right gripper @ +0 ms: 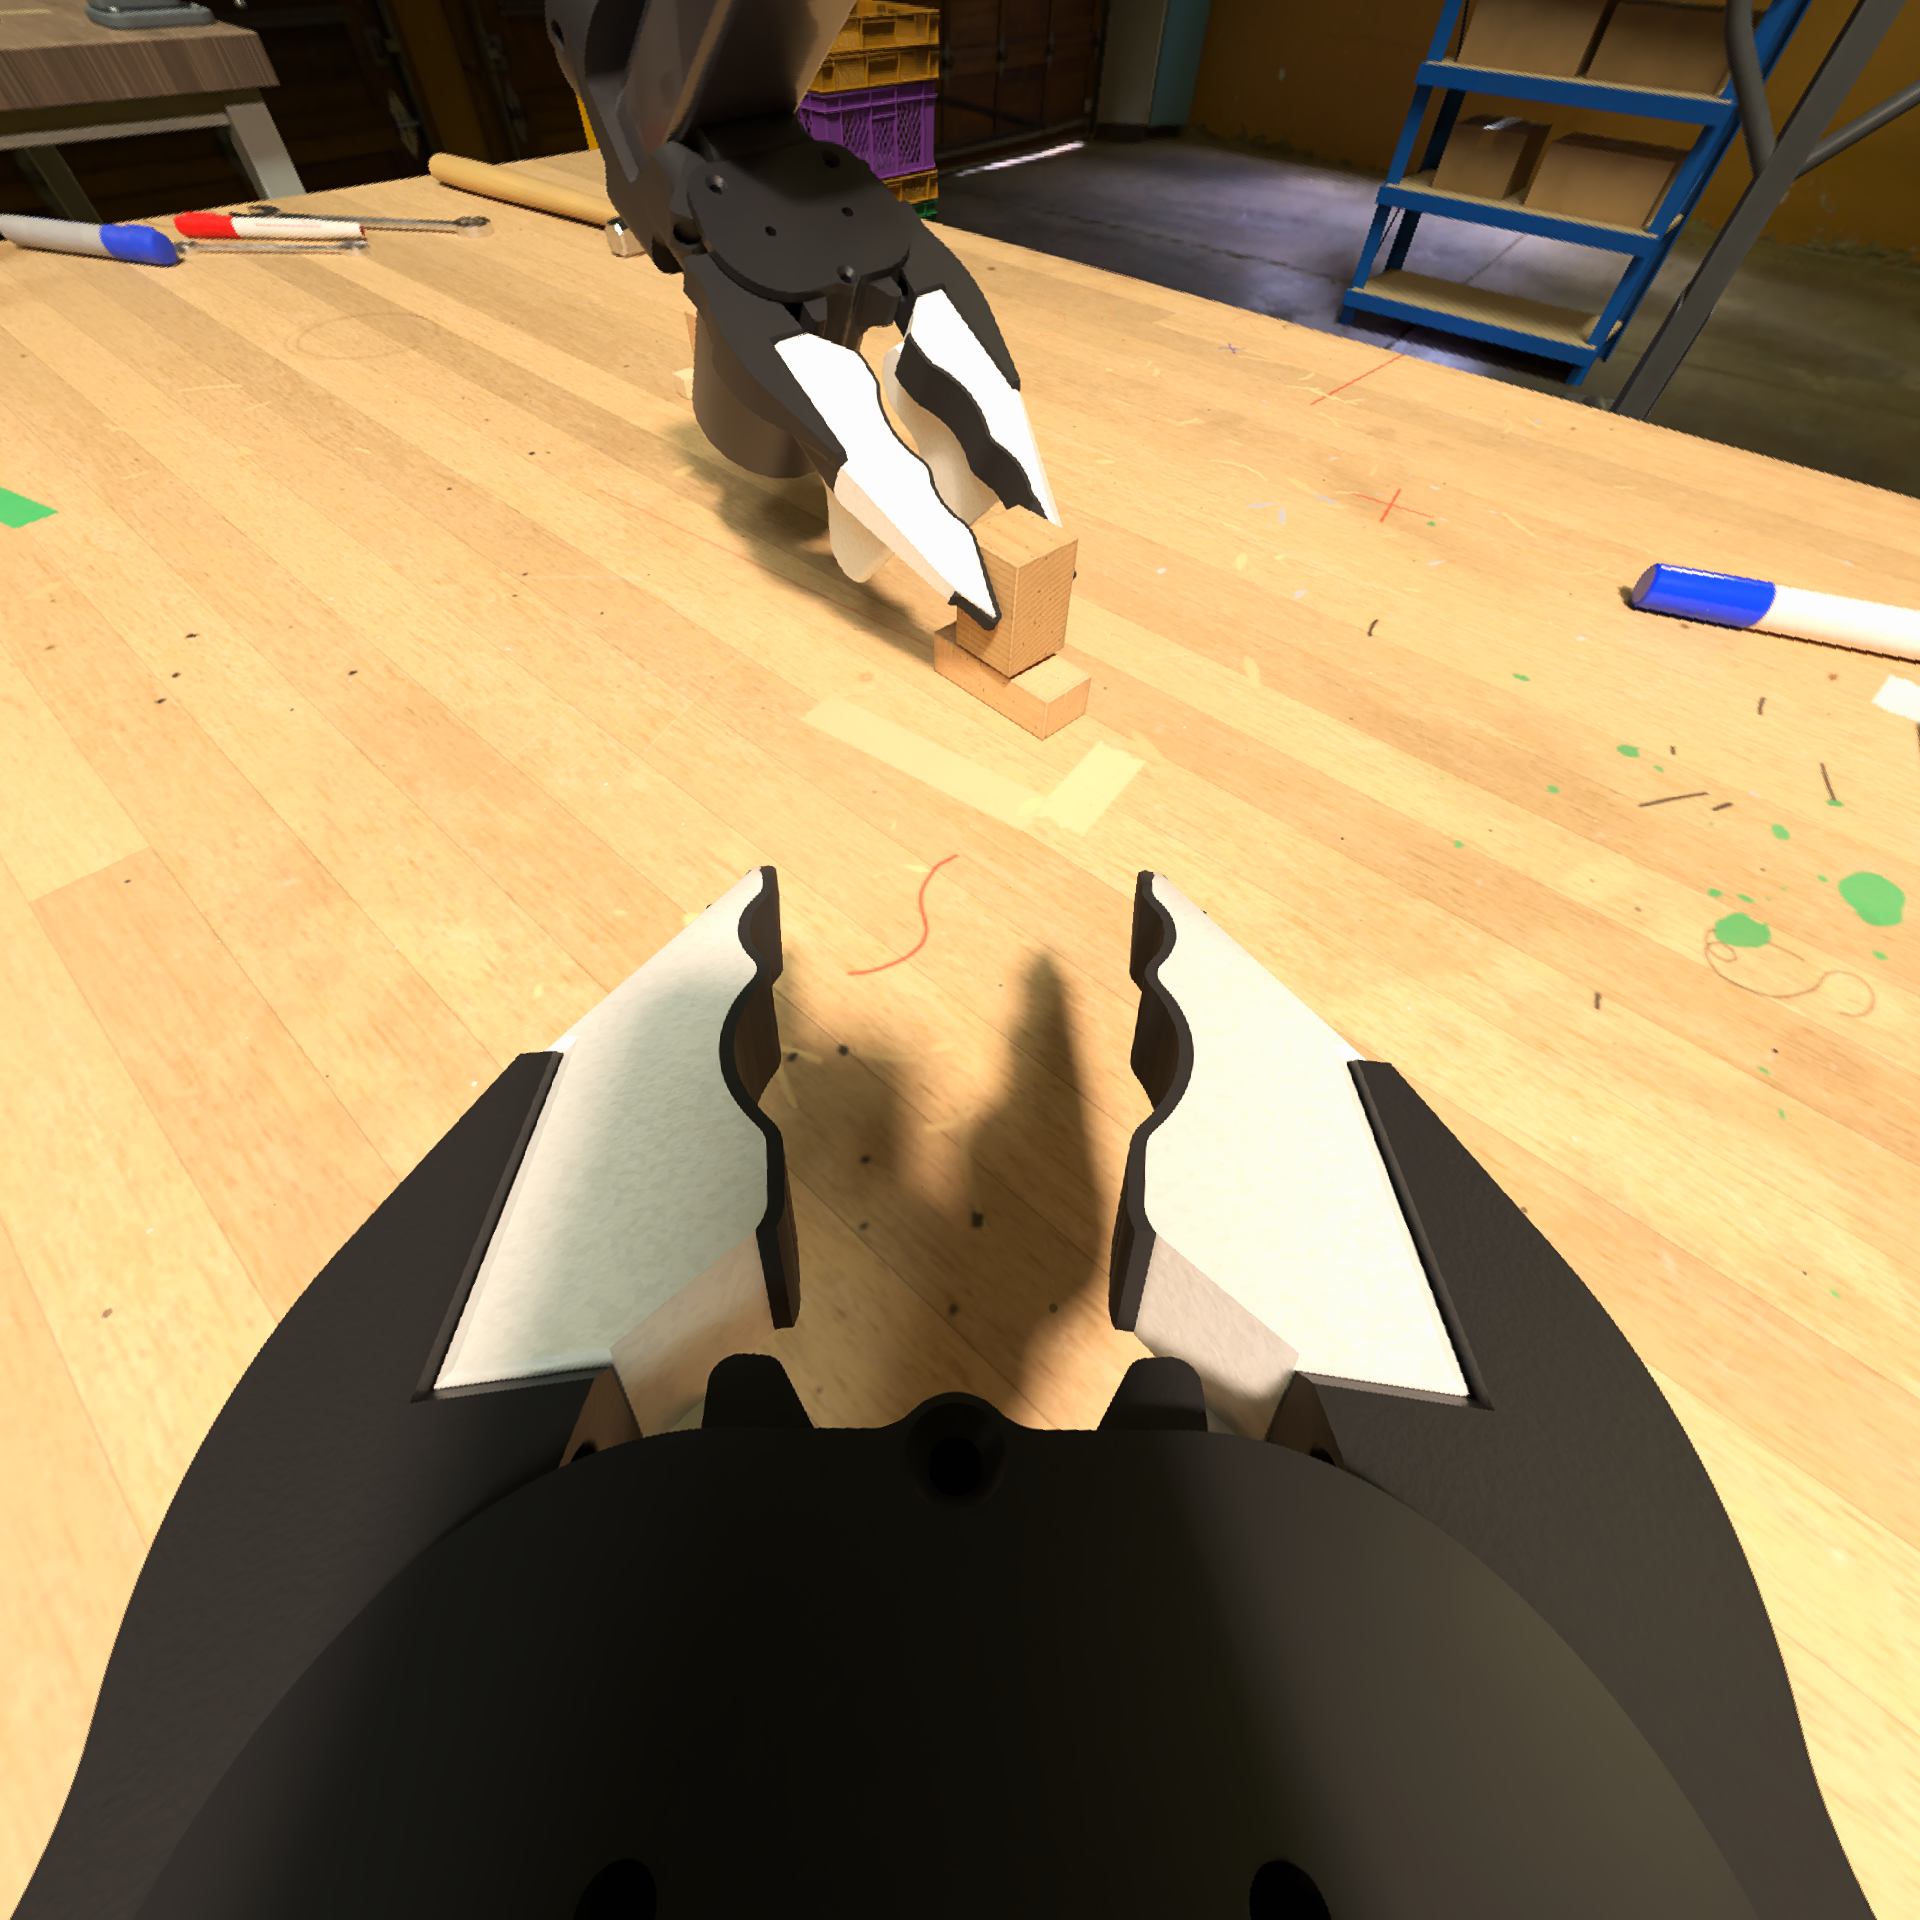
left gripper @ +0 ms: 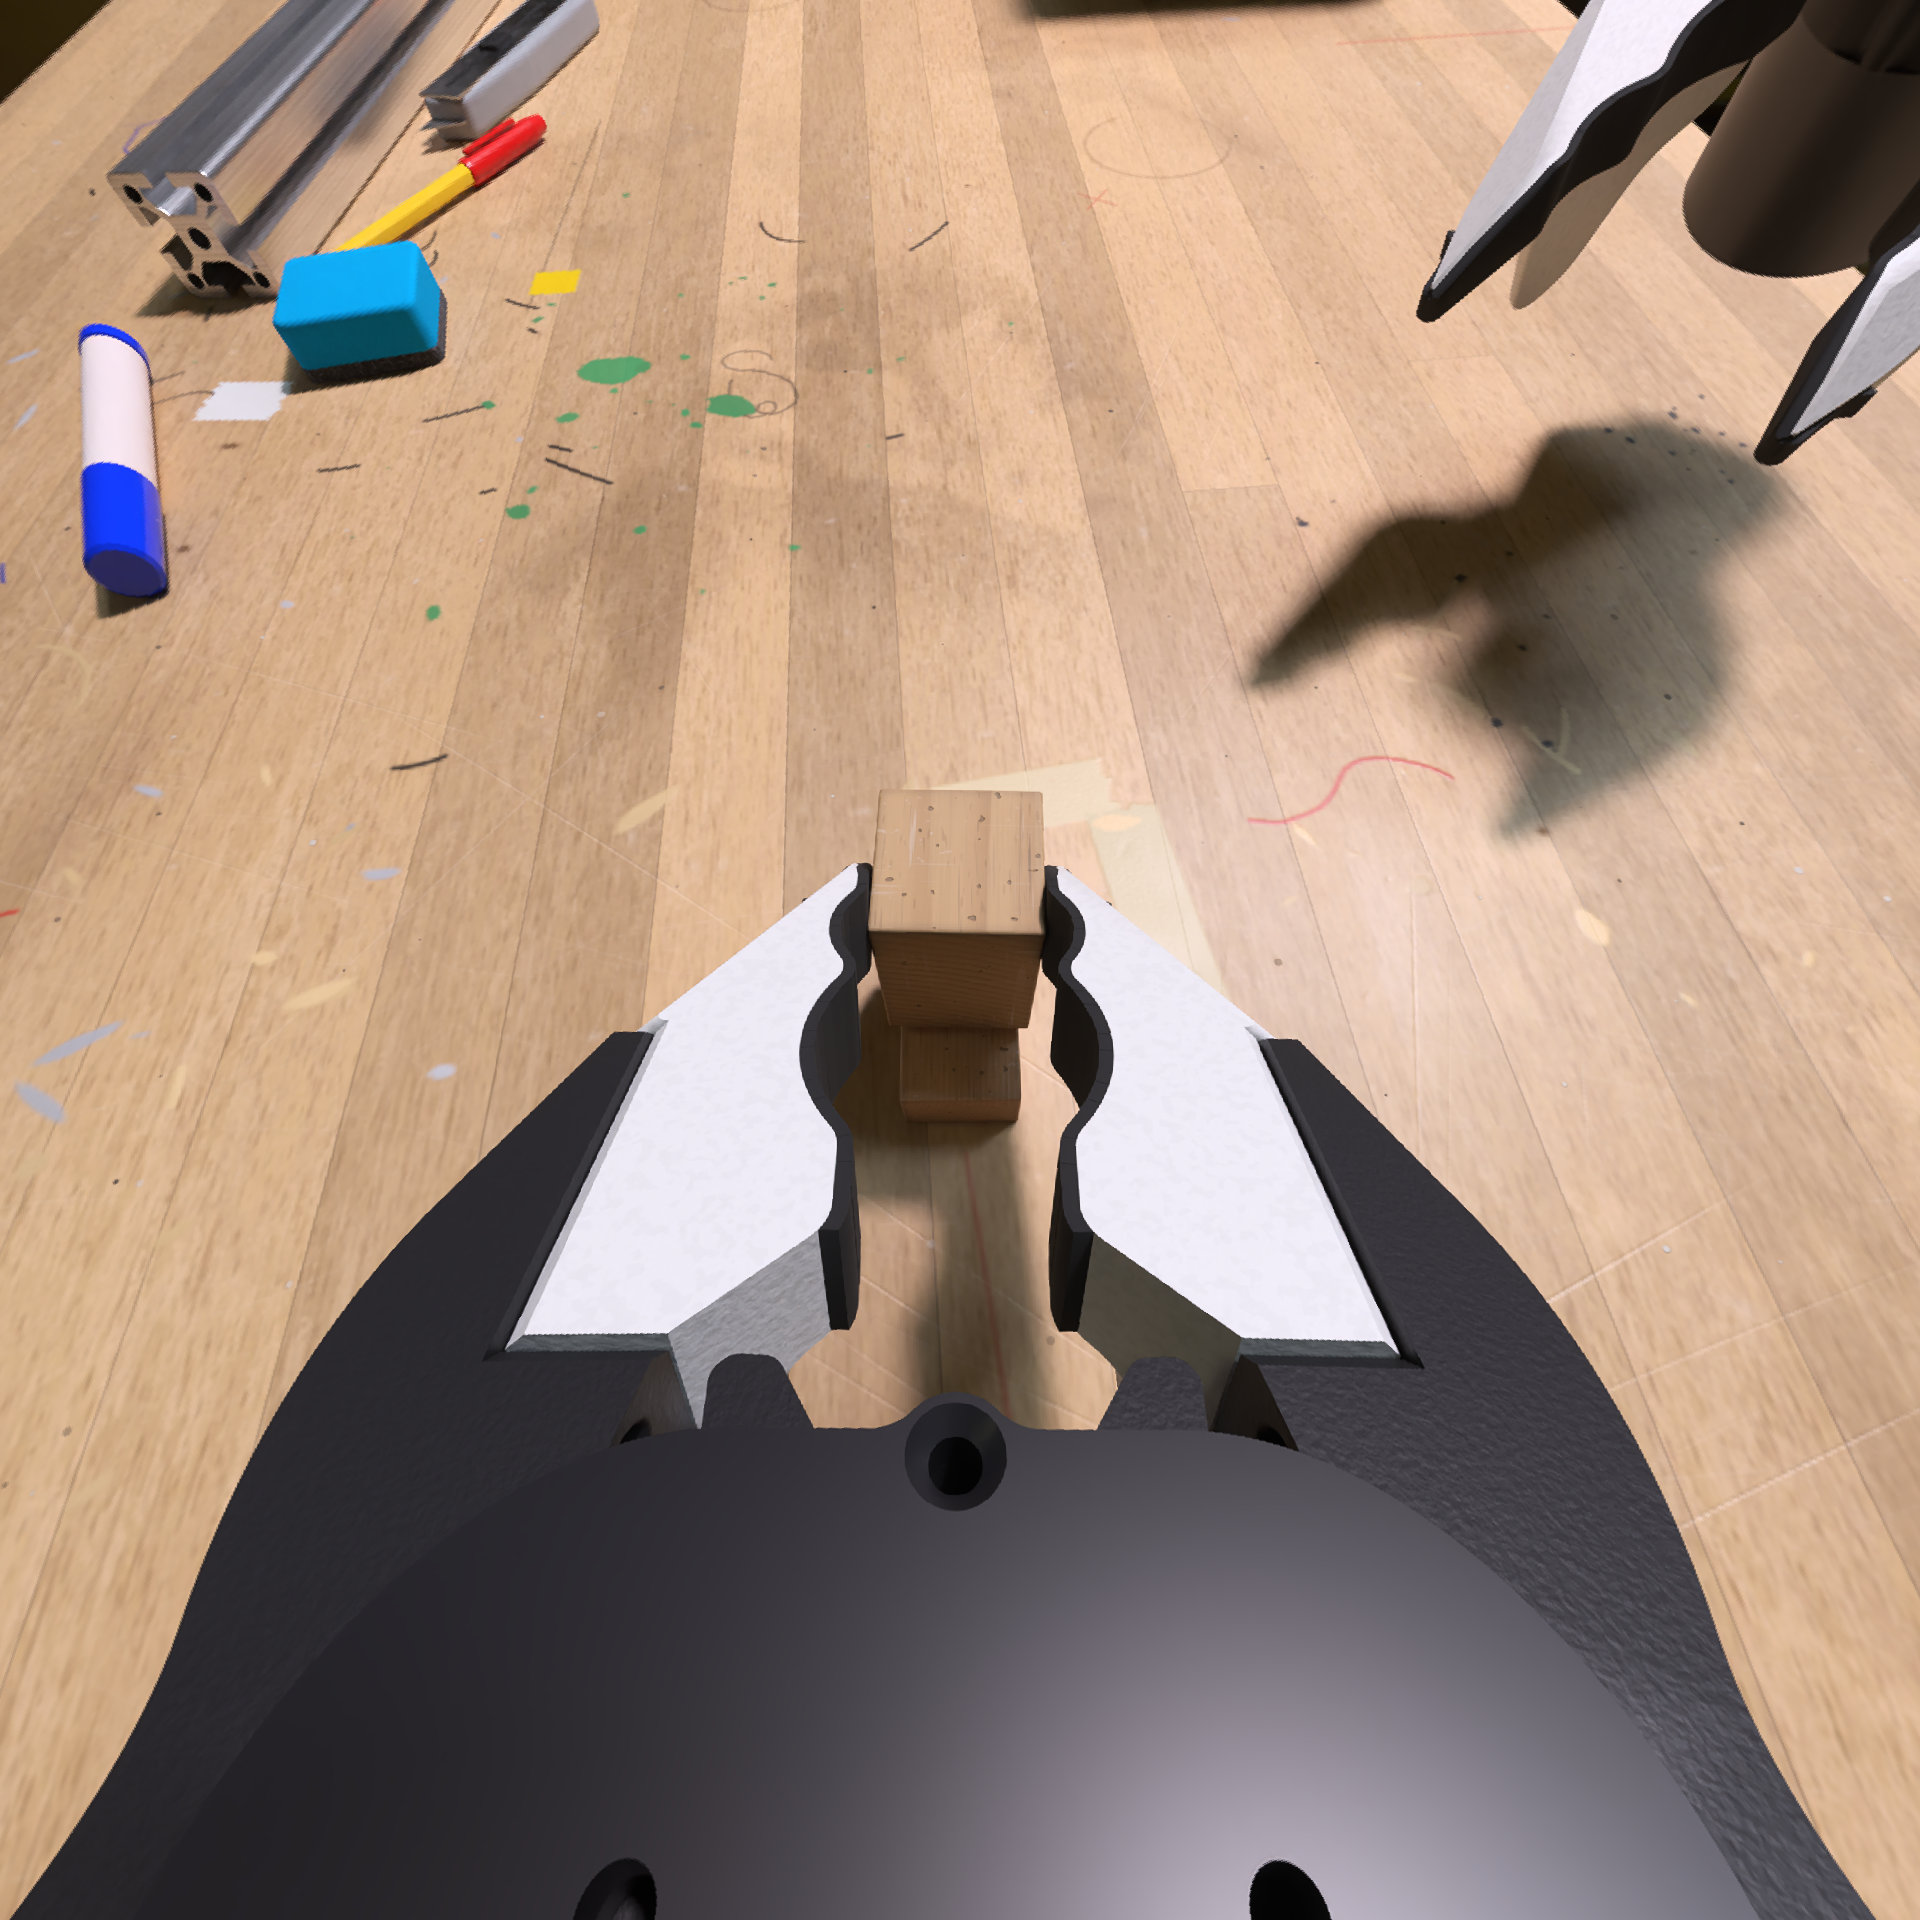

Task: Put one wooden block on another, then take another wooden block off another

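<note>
My left gripper [left gripper: 956,873] is shut on a wooden block [left gripper: 956,894], fingertips on its two sides. That block sits on top of, or just above, a second smaller-looking wooden block [left gripper: 958,1070] on the wooden table [left gripper: 727,675]; I cannot tell if they touch. The right wrist view shows the left gripper [right gripper: 1013,566] holding the upper block [right gripper: 1029,603] over the lower block [right gripper: 1034,698], set towards its far end. My right gripper [right gripper: 956,883] is open and empty, hovering above the table short of the stack. It also shows in the left wrist view [left gripper: 1600,379] at the upper right.
Far left lie a blue-capped marker [left gripper: 120,457], a blue eraser [left gripper: 358,307], a red and yellow pen [left gripper: 447,187] and an aluminium profile [left gripper: 239,156]. Another blue marker [right gripper: 1766,608] lies right of the stack. A blue shelf [right gripper: 1538,187] stands beyond the table's far edge.
</note>
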Robot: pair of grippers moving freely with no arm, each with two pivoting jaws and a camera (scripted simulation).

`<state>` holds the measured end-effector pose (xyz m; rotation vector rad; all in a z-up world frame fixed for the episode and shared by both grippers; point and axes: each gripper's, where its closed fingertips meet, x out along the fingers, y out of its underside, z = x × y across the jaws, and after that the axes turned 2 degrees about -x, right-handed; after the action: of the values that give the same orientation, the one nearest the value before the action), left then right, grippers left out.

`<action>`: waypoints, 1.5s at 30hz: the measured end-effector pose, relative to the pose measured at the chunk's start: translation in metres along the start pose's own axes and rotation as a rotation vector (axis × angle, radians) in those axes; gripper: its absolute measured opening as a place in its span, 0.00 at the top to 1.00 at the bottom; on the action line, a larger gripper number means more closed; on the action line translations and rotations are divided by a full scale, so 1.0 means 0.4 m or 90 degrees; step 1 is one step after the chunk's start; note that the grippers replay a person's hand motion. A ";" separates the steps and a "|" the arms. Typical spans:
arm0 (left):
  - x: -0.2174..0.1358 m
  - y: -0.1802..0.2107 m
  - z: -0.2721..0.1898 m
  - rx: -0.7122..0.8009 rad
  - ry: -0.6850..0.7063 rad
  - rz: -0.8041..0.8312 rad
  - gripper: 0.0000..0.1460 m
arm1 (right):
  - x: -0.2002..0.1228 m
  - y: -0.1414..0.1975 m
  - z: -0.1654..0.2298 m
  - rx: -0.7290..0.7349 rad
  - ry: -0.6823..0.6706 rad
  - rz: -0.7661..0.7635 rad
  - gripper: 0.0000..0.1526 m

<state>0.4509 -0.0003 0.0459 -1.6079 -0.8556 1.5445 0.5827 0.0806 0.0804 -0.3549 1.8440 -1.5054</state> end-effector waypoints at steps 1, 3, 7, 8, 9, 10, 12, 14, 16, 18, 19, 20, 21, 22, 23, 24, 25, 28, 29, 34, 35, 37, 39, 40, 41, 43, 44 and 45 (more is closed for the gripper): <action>0.000 0.000 -0.001 0.002 -0.002 0.000 0.78 | 0.001 0.001 0.001 0.000 -0.001 0.001 0.55; 0.000 0.000 0.000 0.003 -0.004 0.000 0.78 | 0.004 0.001 0.003 -0.001 -0.002 0.003 0.55; 0.000 0.000 0.000 0.007 -0.008 0.001 0.78 | 0.009 0.001 0.005 -0.001 -0.004 0.004 0.55; 0.000 0.001 0.000 0.007 -0.009 0.002 0.78 | 0.009 0.001 0.005 -0.001 -0.004 0.004 0.55; 0.001 0.002 0.000 0.007 -0.009 0.004 0.78 | 0.009 0.000 0.005 -0.001 -0.004 0.004 0.55; 0.002 0.004 0.001 0.008 -0.010 0.008 0.78 | 0.009 0.000 0.005 -0.001 -0.003 0.005 0.55; 0.004 0.007 0.006 0.008 -0.025 0.020 0.78 | 0.009 -0.002 0.004 -0.001 -0.003 0.004 0.55; 0.009 0.011 0.008 0.021 -0.039 0.029 0.72 | 0.009 -0.004 0.004 -0.002 -0.003 0.004 0.55; 0.006 0.004 0.004 0.035 -0.043 0.018 0.70 | 0.006 -0.006 0.005 -0.004 -0.002 0.006 0.55; -0.010 -0.011 0.001 0.041 -0.051 -0.003 0.68 | 0.001 -0.011 0.006 -0.006 -0.001 0.002 0.55; -0.026 -0.026 0.000 0.043 -0.060 -0.016 0.68 | -0.002 -0.013 0.007 -0.007 -0.001 0.000 0.55; -0.046 -0.045 -0.001 0.044 -0.069 -0.035 0.67 | -0.005 -0.015 0.007 -0.007 0.000 -0.001 0.55; -0.073 -0.070 -0.003 0.045 -0.077 -0.059 0.66 | -0.008 -0.018 0.008 -0.008 0.000 -0.002 0.55; -0.106 -0.100 -0.003 0.047 -0.092 -0.087 0.65 | -0.010 -0.020 0.008 -0.010 0.001 -0.003 0.55; -0.145 -0.131 0.002 0.048 -0.117 -0.111 0.64 | -0.011 -0.023 0.009 -0.011 0.002 -0.004 0.55; -0.190 -0.160 0.010 0.045 -0.150 -0.133 0.63 | -0.012 -0.025 0.010 -0.012 0.002 -0.005 0.55; -0.240 -0.189 0.020 0.035 -0.184 -0.154 0.60 | -0.013 -0.028 0.011 -0.013 0.002 -0.005 0.55; -0.408 -0.234 0.073 -0.036 -0.309 -0.185 0.57 | -0.012 -0.034 0.018 -0.018 0.000 -0.005 0.55; -0.463 -0.233 0.092 -0.072 -0.342 -0.181 0.57 | -0.011 -0.035 0.021 -0.019 -0.001 -0.006 0.55; -0.703 -0.089 0.189 -0.325 -0.482 -0.049 0.60 | -0.009 -0.039 0.035 -0.022 -0.006 -0.008 0.55; -0.741 -0.043 0.202 -0.374 -0.505 -0.011 0.60 | -0.009 -0.039 0.037 -0.022 -0.006 -0.009 0.55; -0.799 0.043 0.217 -0.469 -0.520 0.042 0.61 | -0.008 -0.041 0.037 -0.019 -0.004 -0.012 0.55; -0.828 0.123 0.215 -0.563 -0.512 0.082 0.61 | -0.006 -0.042 0.039 -0.015 -0.005 -0.015 0.55; -0.831 0.163 0.206 -0.614 -0.501 0.112 0.62 | -0.004 -0.042 0.039 -0.013 -0.005 -0.015 0.55; -0.827 0.196 0.193 -0.656 -0.480 0.142 0.62 | -0.003 -0.042 0.039 -0.012 -0.005 -0.014 0.55; -0.808 0.251 0.167 -0.715 -0.433 0.200 0.62 | 0.001 -0.040 0.041 -0.011 -0.007 -0.011 0.55; -0.798 0.274 0.156 -0.731 -0.418 0.229 0.62 | 0.003 -0.040 0.041 -0.011 -0.007 -0.010 0.55; -0.788 0.293 0.148 -0.741 -0.408 0.257 0.62 | 0.004 -0.039 0.042 -0.011 -0.008 -0.009 0.55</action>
<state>0.3715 -0.3271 0.1046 -2.1438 -2.1750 2.0434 0.5893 0.0628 0.0934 -0.3857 1.8491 -1.4947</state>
